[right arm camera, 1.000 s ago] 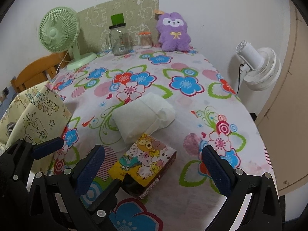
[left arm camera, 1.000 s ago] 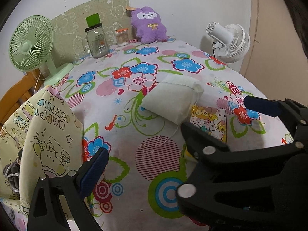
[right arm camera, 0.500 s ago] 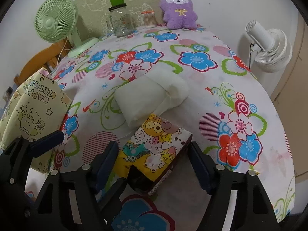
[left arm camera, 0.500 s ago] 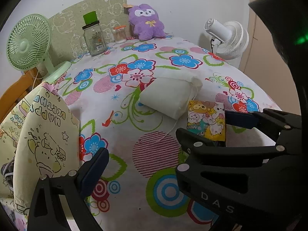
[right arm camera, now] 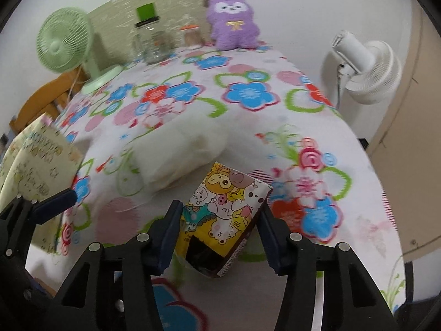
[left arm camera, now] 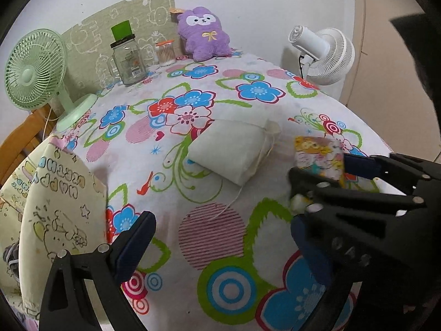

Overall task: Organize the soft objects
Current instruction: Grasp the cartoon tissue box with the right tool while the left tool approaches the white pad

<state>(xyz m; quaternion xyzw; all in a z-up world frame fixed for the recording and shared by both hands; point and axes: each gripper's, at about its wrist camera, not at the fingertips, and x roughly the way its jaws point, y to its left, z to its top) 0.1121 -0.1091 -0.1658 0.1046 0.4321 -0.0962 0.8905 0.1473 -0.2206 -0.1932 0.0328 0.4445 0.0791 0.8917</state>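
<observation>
My right gripper (right arm camera: 219, 226) is shut on a yellow cartoon-print tissue pack (right arm camera: 224, 201), both pads against its sides, and holds it tilted just above the floral tablecloth; it also shows in the left wrist view (left arm camera: 319, 158). A white drawstring pouch (left arm camera: 235, 149) lies at the table's middle, just beyond the pack (right arm camera: 176, 155). My left gripper (left arm camera: 223, 237) is open and empty over the near part of the table; its right finger is partly hidden behind the right gripper. A purple plush toy (left arm camera: 205, 33) sits at the far edge.
A yellow cartoon-print bag (left arm camera: 52, 201) stands open at the table's left edge. A green fan (left arm camera: 34, 71), a glass jar (left arm camera: 128, 58) and a small cotton-swab jar (left arm camera: 165, 53) stand at the back. A white fan (left arm camera: 325, 52) stands off the right side.
My right gripper has closed from wide open onto the tissue pack and raised it on a tilt. My left gripper has stayed open, nearly still.
</observation>
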